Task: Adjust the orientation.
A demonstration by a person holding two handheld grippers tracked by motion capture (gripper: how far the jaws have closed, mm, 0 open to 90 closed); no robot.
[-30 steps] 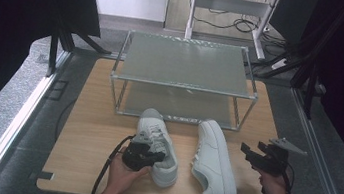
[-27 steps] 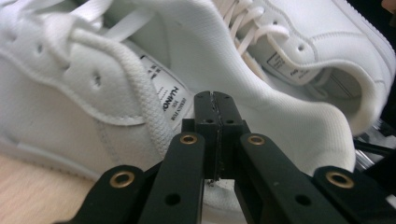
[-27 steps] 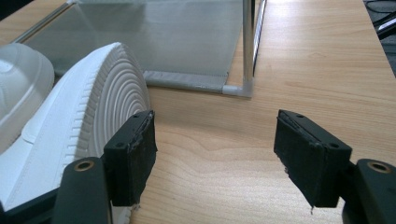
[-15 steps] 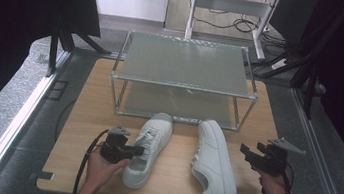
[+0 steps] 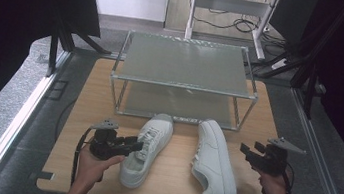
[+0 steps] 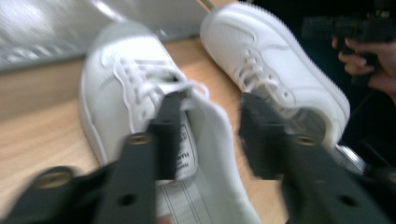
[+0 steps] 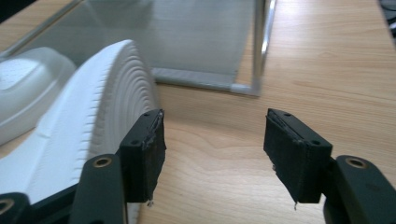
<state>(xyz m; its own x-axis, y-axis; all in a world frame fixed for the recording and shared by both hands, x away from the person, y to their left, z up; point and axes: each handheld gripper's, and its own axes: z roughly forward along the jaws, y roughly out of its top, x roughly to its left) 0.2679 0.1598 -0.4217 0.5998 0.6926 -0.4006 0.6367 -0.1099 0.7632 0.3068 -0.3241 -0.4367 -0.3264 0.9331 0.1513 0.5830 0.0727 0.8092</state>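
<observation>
Two white sneakers sit on the wooden table (image 5: 84, 95), toes pointing toward the metal-framed shelf rack (image 5: 185, 61). The left sneaker (image 5: 148, 147) has the left gripper (image 5: 134, 146) right at its opening: in the left gripper view one jaw sits inside the shoe against the tongue and the other outside its collar wall, so that wall lies between the fingers, which stand apart with a gap. Blur there makes it hard to tell whether the pads press the collar. The right sneaker (image 5: 215, 158) lies just beside the right gripper (image 5: 246, 151), which is held in the person's right hand (image 5: 274, 183). Its jaws are spread wide with bare wood between them and nothing held; the sneaker's ribbed sole edge (image 7: 112, 107) runs alongside the left-hand finger (image 7: 147, 149), outside the gap.
</observation>
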